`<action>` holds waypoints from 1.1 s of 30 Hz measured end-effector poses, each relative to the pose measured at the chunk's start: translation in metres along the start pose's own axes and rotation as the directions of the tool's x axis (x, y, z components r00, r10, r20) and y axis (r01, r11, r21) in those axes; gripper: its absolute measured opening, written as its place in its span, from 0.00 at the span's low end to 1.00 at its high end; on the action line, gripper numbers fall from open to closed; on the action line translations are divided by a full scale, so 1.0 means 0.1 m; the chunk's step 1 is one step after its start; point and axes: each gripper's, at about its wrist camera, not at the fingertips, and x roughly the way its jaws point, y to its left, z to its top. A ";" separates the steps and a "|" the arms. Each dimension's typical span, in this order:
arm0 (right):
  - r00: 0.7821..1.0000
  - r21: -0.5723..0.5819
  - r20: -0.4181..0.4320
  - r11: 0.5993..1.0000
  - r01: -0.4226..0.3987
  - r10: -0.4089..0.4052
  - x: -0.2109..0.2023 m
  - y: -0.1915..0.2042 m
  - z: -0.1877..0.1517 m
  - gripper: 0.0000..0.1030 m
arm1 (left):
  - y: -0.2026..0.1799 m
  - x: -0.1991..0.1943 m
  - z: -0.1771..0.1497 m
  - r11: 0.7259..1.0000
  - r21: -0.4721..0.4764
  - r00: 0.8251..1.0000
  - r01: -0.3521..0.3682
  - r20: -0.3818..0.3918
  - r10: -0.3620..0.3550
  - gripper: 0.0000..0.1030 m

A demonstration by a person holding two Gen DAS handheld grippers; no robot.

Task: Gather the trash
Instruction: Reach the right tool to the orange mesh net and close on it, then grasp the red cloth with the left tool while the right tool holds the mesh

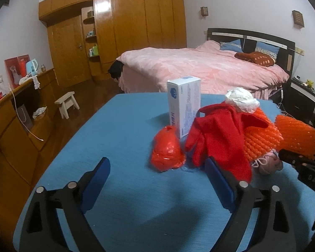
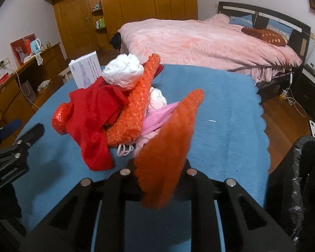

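Partly hidden fingertips, orange wrap (image 2: 166, 147) — blurred

Blue cloth-covered tabletop (image 1: 119, 147), scalloped along its right edge. Standing upright toward the far side: a white rectangular cardboard box with blue print (image 1: 183, 105). Near it, to the left of the heap, lies a crumpled orange-red plastic bag (image 1: 168, 151). Just right of that, a red fabric garment (image 1: 218, 136) rests on the cloth, partly overlapping orange bubble-wrap sheets (image 1: 262, 140). A pink knitted item with white cord (image 1: 266, 161) lies at the heap's near edge. A white crumpled wad (image 1: 241, 99) sits atop the heap.
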 end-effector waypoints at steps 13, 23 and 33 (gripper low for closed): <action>0.987 0.079 -0.026 0.984 0.162 -0.160 -0.11 -0.38 -0.15 0.76 | -0.23 0.02 -0.01 0.999 0.026 0.999 0.037 -0.015 -0.037 0.87; 0.980 0.057 -0.065 0.979 0.194 -0.190 0.18 -0.48 -0.18 0.67 | -0.33 0.08 -0.05 0.998 0.041 0.998 0.054 -0.024 -0.053 0.87; 0.982 0.068 -0.082 0.982 0.178 -0.172 0.25 -0.53 -0.25 0.32 | -0.51 0.17 -0.10 0.994 0.053 0.994 0.100 -0.042 -0.098 0.78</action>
